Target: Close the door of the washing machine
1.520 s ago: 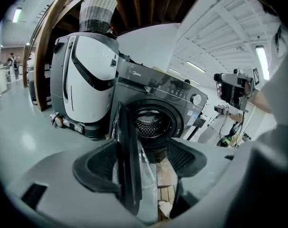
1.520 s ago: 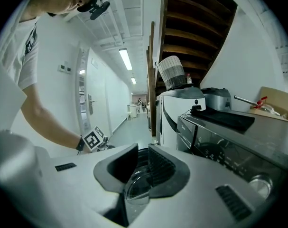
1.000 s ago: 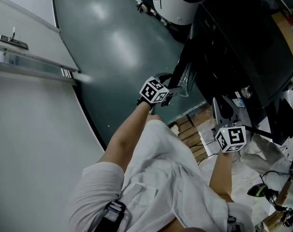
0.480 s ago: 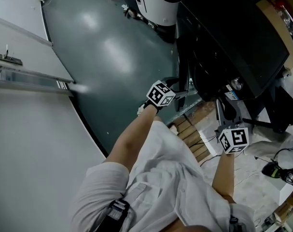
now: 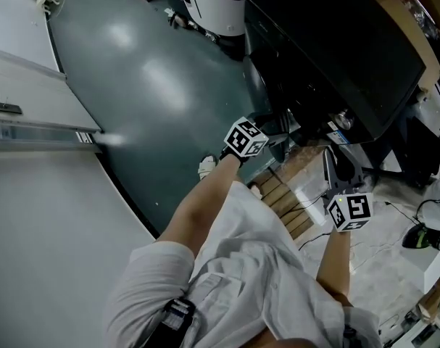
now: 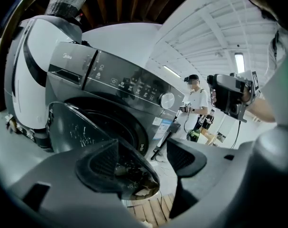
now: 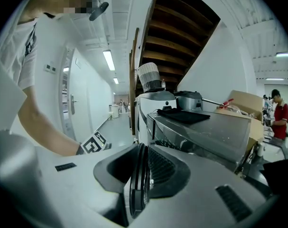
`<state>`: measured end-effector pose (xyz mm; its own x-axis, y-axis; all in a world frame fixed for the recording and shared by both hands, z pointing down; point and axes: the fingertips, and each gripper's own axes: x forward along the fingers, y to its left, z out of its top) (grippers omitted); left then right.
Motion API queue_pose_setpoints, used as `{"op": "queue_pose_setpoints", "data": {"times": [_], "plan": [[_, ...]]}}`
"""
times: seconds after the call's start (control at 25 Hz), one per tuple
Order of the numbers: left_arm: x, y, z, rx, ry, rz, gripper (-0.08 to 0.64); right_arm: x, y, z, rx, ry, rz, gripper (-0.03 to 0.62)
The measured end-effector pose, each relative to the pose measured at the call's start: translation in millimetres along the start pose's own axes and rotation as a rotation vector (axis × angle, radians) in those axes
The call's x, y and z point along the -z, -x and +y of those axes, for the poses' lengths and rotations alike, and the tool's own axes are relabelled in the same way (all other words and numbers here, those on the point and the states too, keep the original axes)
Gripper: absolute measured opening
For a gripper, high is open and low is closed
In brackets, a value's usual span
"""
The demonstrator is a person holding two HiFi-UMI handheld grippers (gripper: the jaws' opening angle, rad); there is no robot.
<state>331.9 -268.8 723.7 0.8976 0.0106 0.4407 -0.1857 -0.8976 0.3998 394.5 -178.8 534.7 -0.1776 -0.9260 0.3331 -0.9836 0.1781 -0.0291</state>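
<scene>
The left claw (image 6: 165, 171) is held released, jaws apart, pointed at the washing machine (image 6: 129, 87). Its door (image 6: 72, 127) is seen ajar, just beyond the claw's left jaw; contact cannot be told. The right claw (image 7: 141, 175) is clenched, empty, apart from the door.

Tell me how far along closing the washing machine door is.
Nothing is done yet: the door stands open, swung off the drum opening of the washing machine. In hand: the left gripper, jaws apart, is up at the door's edge; contact can't be confirmed. The right gripper is shut, holding nothing. Left: push the door until it meets the front.
</scene>
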Motion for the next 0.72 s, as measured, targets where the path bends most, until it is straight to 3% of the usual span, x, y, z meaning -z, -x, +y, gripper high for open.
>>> {"op": "queue_pose_setpoints", "data": {"times": [0.72], "plan": [[-48, -87, 3, 0.035, -0.012, -0.044, 0.282, 15, -1, -45, 0.067, -0.028, 0.03, 0.083]]}}
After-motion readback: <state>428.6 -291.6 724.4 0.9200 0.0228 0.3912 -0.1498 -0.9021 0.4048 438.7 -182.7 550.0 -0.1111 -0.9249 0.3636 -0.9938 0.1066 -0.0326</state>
